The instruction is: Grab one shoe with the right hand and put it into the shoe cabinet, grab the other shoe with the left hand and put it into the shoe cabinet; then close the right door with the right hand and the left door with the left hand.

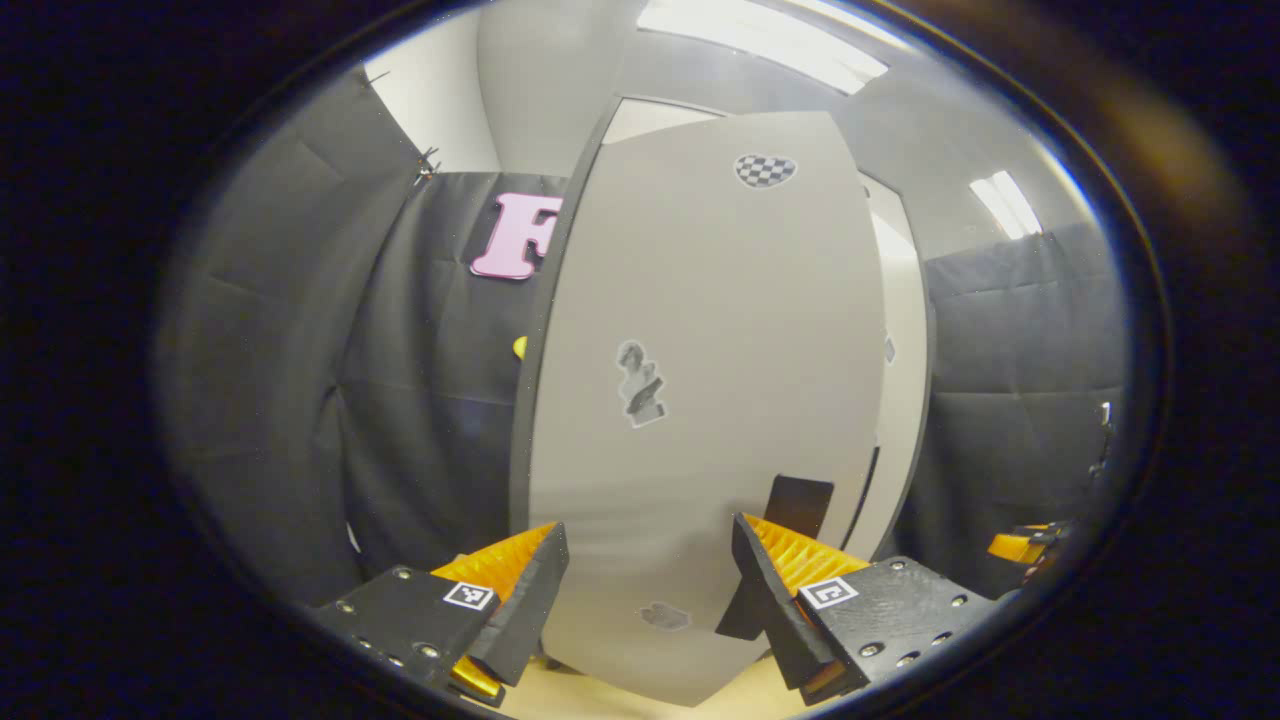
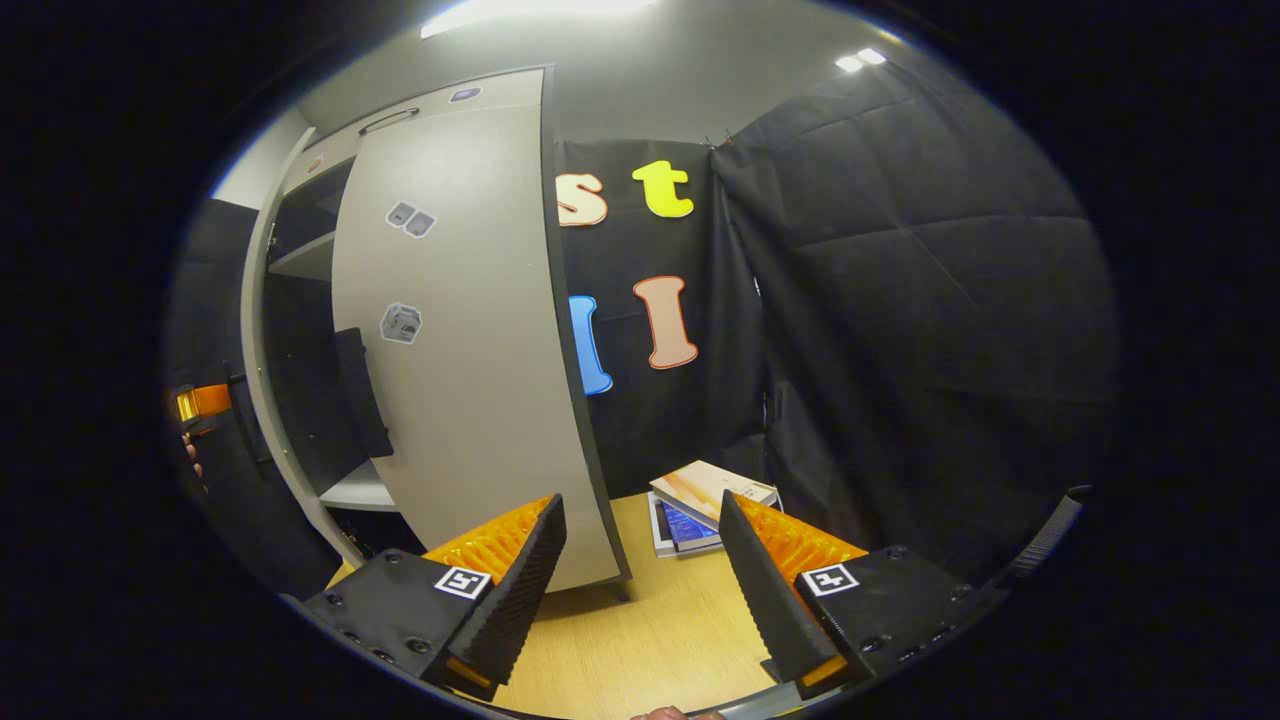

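Now both doors hanging open: left gripper [image 1: 650, 600] & right gripper [image 2: 635, 590] gaping wide, empty; right door [image 2: 470, 330] risking glancing off fingers.

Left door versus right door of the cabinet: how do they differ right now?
The left door fills the space just ahead of the left gripper; the right door stands to the left of the right gripper. The left door carries a checkered sticker near its top, the right door a pair of small grey stickers. Both are pale grey with a dark handle, and both stand open.
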Motion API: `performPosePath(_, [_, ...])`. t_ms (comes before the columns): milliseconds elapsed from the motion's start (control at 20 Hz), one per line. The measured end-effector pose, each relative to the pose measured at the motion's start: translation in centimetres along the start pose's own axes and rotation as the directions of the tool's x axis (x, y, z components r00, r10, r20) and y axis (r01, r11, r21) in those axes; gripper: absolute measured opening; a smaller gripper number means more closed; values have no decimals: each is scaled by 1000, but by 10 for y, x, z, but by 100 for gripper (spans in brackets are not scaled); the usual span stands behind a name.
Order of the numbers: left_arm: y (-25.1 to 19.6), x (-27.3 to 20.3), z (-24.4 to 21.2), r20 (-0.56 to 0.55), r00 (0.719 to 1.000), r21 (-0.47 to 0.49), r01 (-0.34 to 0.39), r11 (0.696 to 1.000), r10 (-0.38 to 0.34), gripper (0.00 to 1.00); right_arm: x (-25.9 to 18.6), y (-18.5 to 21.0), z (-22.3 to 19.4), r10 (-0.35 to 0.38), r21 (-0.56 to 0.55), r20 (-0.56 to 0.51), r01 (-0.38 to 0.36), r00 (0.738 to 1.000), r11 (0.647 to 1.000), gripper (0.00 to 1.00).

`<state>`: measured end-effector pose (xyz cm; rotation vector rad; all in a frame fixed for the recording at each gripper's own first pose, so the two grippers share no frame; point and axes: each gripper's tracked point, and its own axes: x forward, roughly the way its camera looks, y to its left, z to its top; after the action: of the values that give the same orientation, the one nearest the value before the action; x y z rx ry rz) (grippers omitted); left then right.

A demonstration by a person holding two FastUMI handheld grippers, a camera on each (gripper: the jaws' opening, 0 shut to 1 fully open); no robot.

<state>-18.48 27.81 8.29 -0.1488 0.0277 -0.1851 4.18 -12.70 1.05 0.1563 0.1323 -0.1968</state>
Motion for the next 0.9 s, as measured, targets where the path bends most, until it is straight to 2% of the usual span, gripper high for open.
performPosePath(50, [-6, 0, 1, 11, 1000, 0, 14, 1000, -14, 99, -4, -7, 4, -18, 0, 12, 18, 1000, 1000, 97])
performPosePath(150, [-7, 2, 7, 23, 1000, 35, 14, 999, -14, 89, -9, -19, 8, -51, 5, 32, 50, 998, 999, 97])
performPosePath(300, [-8, 0, 9, 22, 999, 70, 26, 997, -28, 99, -12, -31, 8, -84, 18, 41, 83, 996, 996, 97])
performPosePath(400, [-15, -4, 10, 31, 999, 59, 37, 998, -39, 99, -12, -32, 10, -92, 26, 43, 91, 995, 996, 97])
performPosePath(500, [-18, -10, 10, 39, 998, 42, 37, 998, -39, 99, -11, -24, 15, -80, 36, 52, 78, 995, 996, 97])
performPosePath(550, [-18, -14, 9, 39, 999, 38, 34, 999, -36, 99, -10, -19, 17, -69, 37, 56, 67, 996, 997, 92])
performPosePath(600, [-15, -17, 9, 37, 999, 38, 24, 999, -25, 99, -9, -13, 19, -56, 32, 63, 54, 996, 998, 96])
performPosePath(750, [-3, -26, 7, 40, 999, 57, -25, 998, 23, 99, -1, 8, 21, -12, 17, 58, 11, 998, 1000, 96])
performPosePath(800, [1, -29, 8, 48, 998, 65, -45, 997, 42, 99, 3, 16, 20, 6, 23, 55, -7, 998, 1000, 92])
performPosePath(850, [5, -32, 8, 58, 996, 73, -65, 995, 61, 99, 4, 22, 21, 18, 27, 53, -20, 998, 999, 96])
performPosePath(900, [10, -35, 9, 66, 995, 82, -86, 993, 81, 94, 5, 29, 22, 32, 25, 53, -33, 998, 999, 97])
